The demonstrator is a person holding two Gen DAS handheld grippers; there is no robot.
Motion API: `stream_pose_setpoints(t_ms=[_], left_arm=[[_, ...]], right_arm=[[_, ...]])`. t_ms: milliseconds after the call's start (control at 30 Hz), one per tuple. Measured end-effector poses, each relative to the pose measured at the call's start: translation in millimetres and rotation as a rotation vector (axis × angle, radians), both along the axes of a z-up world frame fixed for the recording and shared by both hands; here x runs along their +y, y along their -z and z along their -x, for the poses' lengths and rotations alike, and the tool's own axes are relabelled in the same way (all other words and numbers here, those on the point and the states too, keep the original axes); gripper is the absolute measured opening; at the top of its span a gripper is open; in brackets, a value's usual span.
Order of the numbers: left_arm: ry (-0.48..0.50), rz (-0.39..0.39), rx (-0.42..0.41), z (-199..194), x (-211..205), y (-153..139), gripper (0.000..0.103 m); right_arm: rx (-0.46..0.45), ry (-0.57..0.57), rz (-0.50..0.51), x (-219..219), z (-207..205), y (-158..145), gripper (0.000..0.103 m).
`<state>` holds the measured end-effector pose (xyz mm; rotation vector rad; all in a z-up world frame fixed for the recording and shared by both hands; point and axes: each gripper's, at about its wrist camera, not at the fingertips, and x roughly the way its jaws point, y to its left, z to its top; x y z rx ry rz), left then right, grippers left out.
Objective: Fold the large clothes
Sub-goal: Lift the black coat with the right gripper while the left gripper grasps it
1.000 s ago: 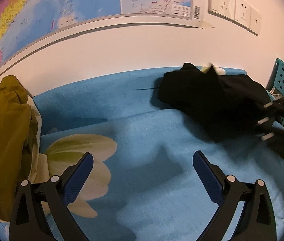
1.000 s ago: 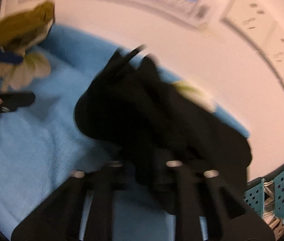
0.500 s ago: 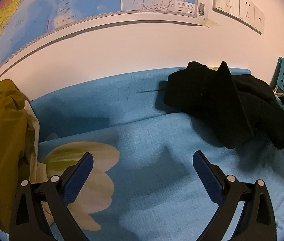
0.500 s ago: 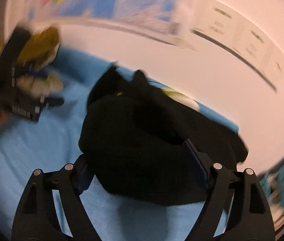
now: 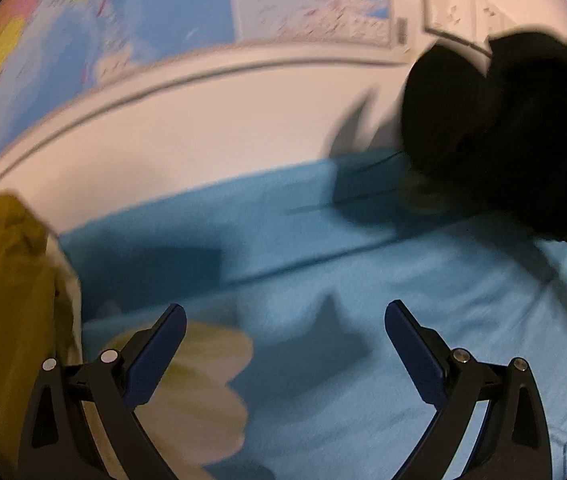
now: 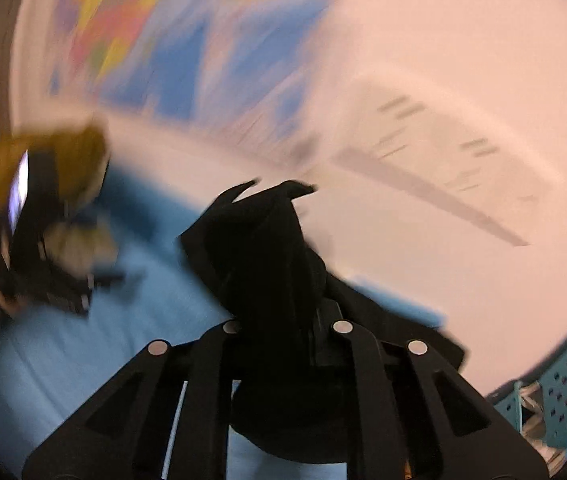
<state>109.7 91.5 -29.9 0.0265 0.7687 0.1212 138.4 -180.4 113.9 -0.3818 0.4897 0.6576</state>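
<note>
Now the right claw (image 6: 283,320) has just clamped the black garment (image 6: 267,248); left claw (image 5: 283,344) gapes empty.

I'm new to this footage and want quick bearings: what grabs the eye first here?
The bunched black garment, pinched in the closed right gripper, hangs above the bright blue bedsheet on the right. The open left gripper hovers over the sheet's pale flower print. A mustard-yellow cloth is heaped at far left, below a colourful wall map.
</note>
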Motion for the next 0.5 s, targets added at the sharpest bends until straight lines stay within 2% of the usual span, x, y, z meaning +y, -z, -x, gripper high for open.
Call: stream_pose_setpoints(t_ms=[100, 167, 267, 333, 400, 500], left_arm=[[0.082, -0.014, -0.064, -12, -16, -14, 0.096], [0.172, 0.004, -0.114, -22, -32, -25, 0.096], [0.259, 0.0, -0.179, -43, -61, -43, 0.096], [0.275, -0.001, -0.192, -54, -75, -49, 0.096], [0.289, -0.006, -0.199, -63, -84, -52, 0.096], [0.316, 0.01, -0.209, -63, -99, -58, 0.096]], right_arm=[[-0.03, 0.09, -0.048, -39, -6, -30, 0.012], [-0.051, 0.139, -0.074, -62, -2, -45, 0.011], [-0.101, 0.192, -0.104, -82, -1, -58, 0.011], [-0.144, 0.236, -0.133, -106, -3, -71, 0.01], [-0.203, 0.267, -0.119, -120, -3, -87, 0.01], [-0.287, 0.302, -0.148, -144, -2, -129, 0.009]])
